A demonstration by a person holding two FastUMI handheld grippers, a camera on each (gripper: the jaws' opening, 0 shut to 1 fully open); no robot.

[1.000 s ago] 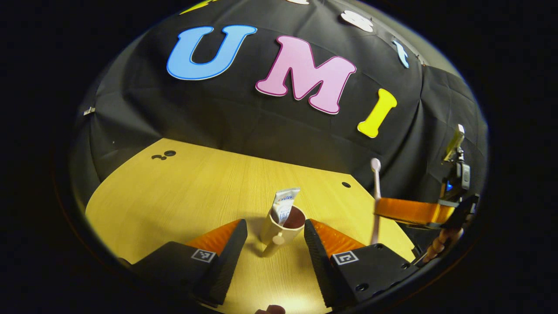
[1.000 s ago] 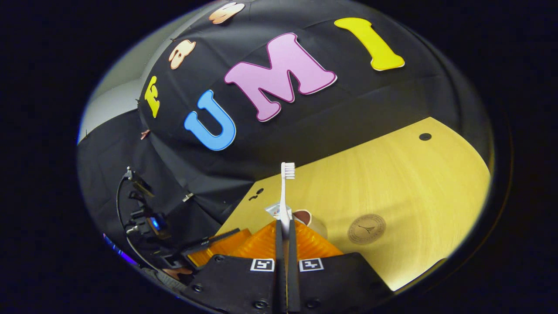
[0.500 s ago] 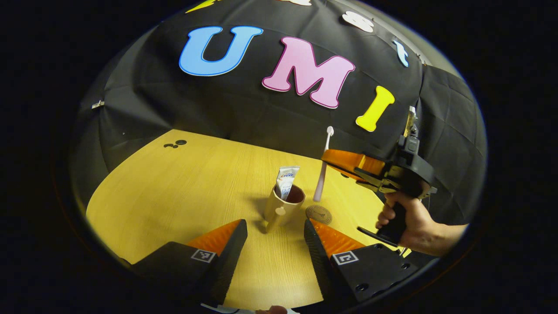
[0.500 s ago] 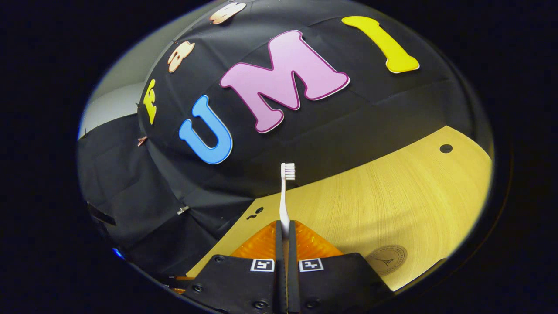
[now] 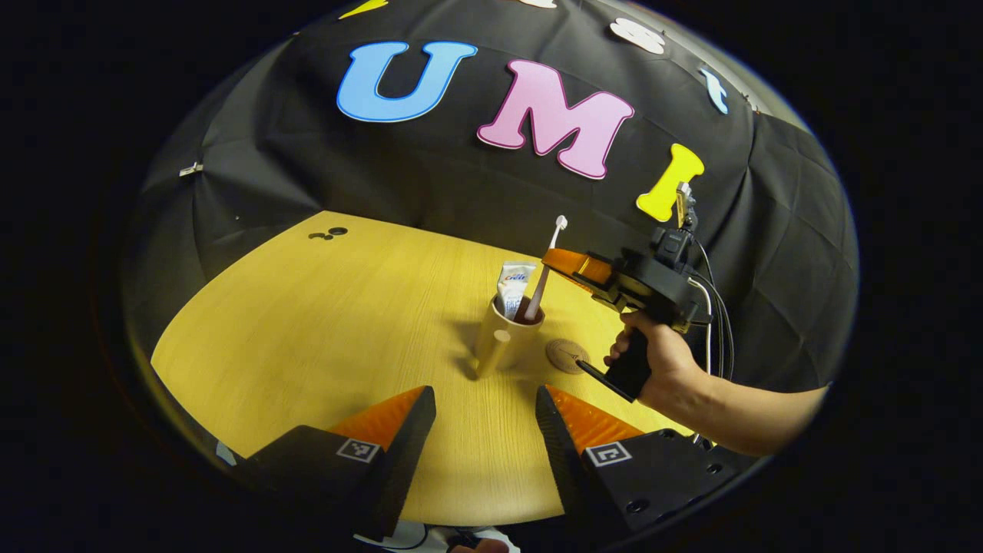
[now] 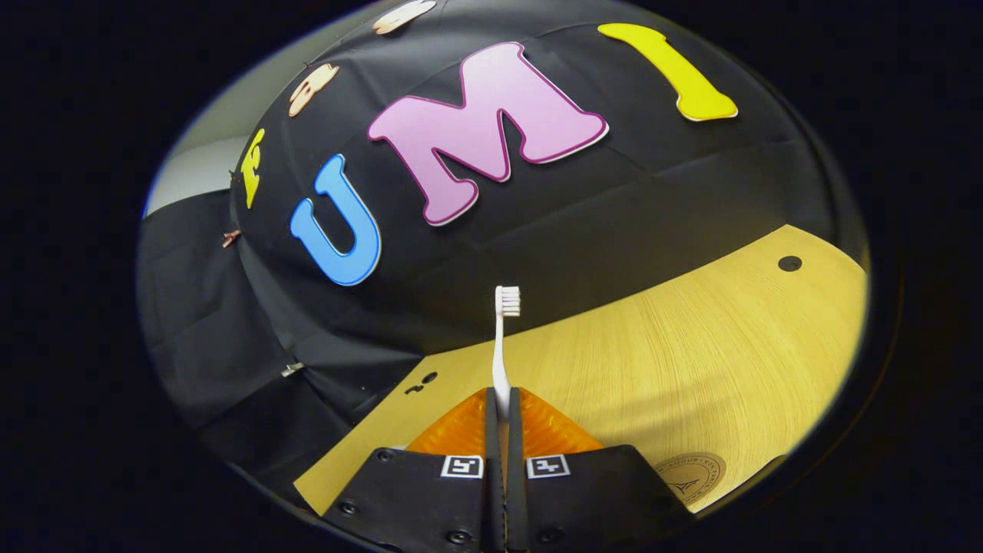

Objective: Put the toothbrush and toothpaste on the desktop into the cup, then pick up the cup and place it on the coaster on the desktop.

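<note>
A beige cup stands on the wooden desktop with a white toothpaste tube upright inside it. My right gripper is shut on a white toothbrush, whose lower end dips into the cup, bristles up. In the right gripper view the toothbrush rises from between my right gripper. A round brown coaster lies just right of the cup; the coaster also sits at the lower right. My left gripper is open, well short of the cup.
A person's hand and forearm hold the right gripper, cables trailing behind it. Small dark holes mark the far left of the desktop, another hole the far right. The black cloth wall closes the desk's far side.
The right gripper carried the toothbrush left and down, over the cup, and its lower end now sits inside. The left gripper drew back from the cup, still open.
</note>
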